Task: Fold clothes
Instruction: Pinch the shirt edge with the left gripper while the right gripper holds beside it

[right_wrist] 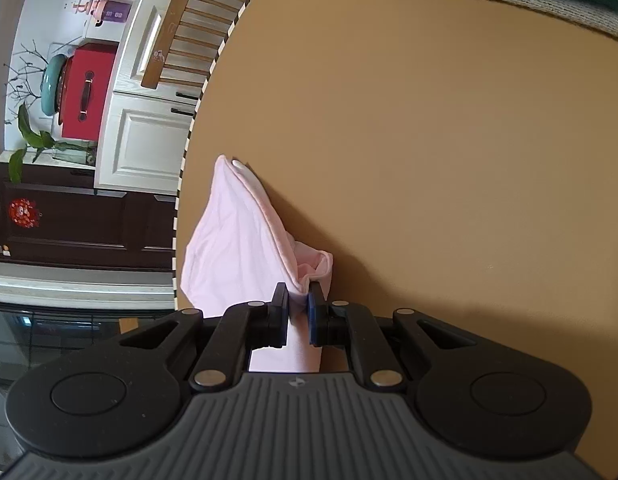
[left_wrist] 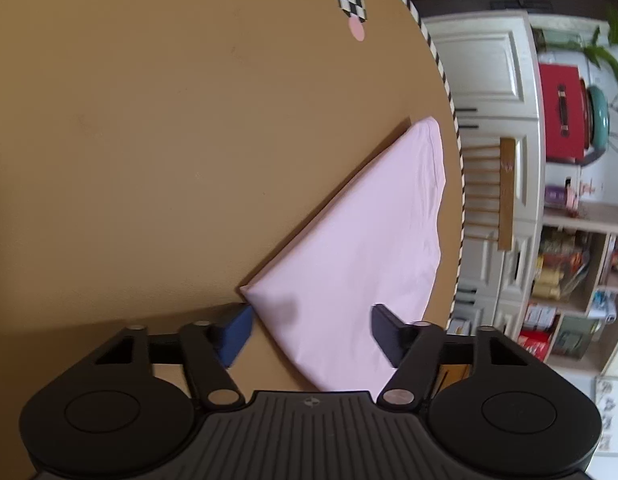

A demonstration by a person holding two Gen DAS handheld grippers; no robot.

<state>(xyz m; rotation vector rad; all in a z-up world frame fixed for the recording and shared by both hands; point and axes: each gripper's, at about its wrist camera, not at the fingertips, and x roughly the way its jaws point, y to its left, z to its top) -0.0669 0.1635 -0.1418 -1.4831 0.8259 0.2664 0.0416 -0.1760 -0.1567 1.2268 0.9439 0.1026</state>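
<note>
— Cloth [left_wrist: 349,240] where?
— On the table [left_wrist: 149,140], folded, near its striped rim at 3 o'clock in the left view.
— Left gripper [left_wrist: 311,332]?
— Released, pads astride the cloth's near corner, not pressing.
— Right gripper [right_wrist: 297,312]?
— Clenched on a pink fold.
— Containers?
— Shelves at 4 o'clock hold boxes, too blurred to name.

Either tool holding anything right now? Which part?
Right tool pinches the pink garment at a bunched edge. Left tool is open around a corner, gripping nothing.
</note>
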